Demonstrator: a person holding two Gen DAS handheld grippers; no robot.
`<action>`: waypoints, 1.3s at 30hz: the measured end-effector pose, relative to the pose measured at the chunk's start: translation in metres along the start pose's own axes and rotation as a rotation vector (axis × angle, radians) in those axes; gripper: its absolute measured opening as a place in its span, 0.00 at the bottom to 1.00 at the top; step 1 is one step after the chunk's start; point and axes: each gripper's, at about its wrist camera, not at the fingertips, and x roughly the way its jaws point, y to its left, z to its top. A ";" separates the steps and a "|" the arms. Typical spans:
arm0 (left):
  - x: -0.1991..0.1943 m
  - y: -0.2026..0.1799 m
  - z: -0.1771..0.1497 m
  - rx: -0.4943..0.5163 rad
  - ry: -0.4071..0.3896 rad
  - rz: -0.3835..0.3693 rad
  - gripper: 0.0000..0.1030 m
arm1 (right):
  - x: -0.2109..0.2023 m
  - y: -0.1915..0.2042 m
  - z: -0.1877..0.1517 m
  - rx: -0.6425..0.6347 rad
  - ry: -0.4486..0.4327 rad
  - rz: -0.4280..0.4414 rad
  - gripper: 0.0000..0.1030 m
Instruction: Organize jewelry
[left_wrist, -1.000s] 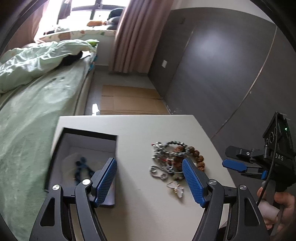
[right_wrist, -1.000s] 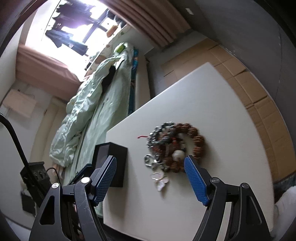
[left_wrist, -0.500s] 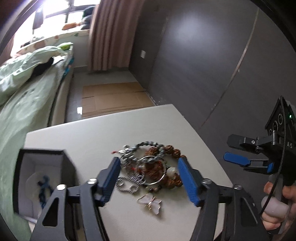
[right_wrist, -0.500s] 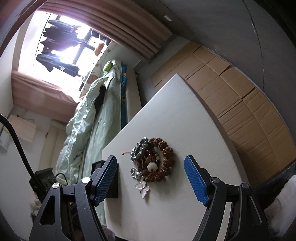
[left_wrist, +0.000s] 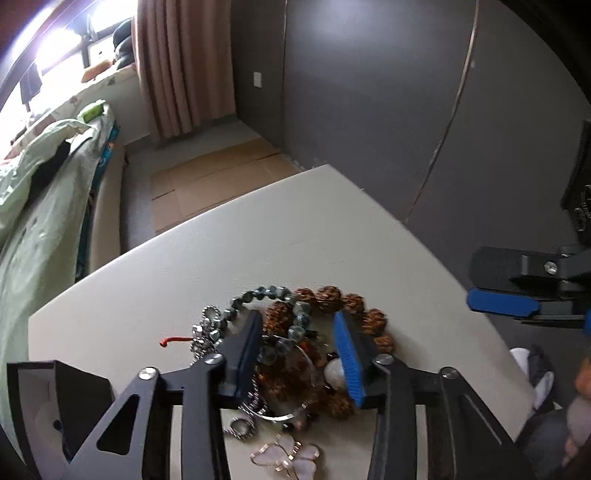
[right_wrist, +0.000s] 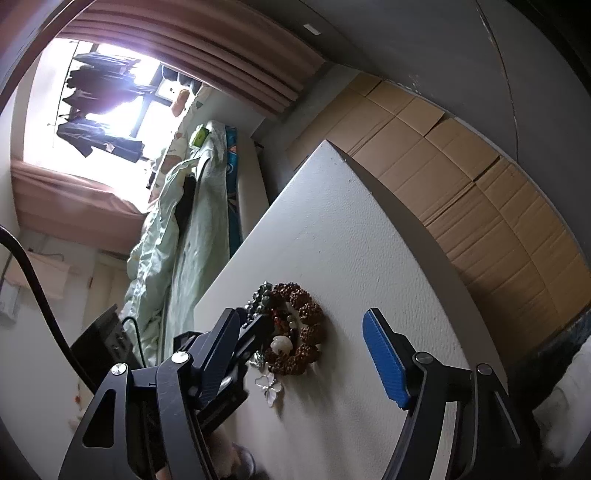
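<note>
Left tongs (left_wrist: 299, 343) straddle the jewelry pile (left_wrist: 306, 354), half-closed, gripping nothing; right tongs (right_wrist: 310, 354) gape empty.

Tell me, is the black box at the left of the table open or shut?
Open: the black box shows its white lining, with no lid over it. What lies inside cannot be told here.

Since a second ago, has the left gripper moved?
Yes. The left gripper went right from the black box onto the jewelry pile, jaws narrower.

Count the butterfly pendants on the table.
1: the butterfly pendant lies at the pile's near edge, below the left hand-held gripper. More could be buried in the tangle.
</note>
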 end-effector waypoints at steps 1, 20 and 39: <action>0.003 0.003 0.000 -0.009 0.007 0.011 0.38 | 0.001 0.000 0.001 -0.001 0.001 -0.005 0.68; -0.030 0.021 0.000 -0.120 -0.046 -0.039 0.19 | 0.031 0.012 -0.001 -0.040 0.053 -0.063 0.67; -0.051 0.070 -0.009 -0.335 -0.052 -0.216 0.11 | 0.066 0.042 -0.007 -0.140 0.127 -0.096 0.60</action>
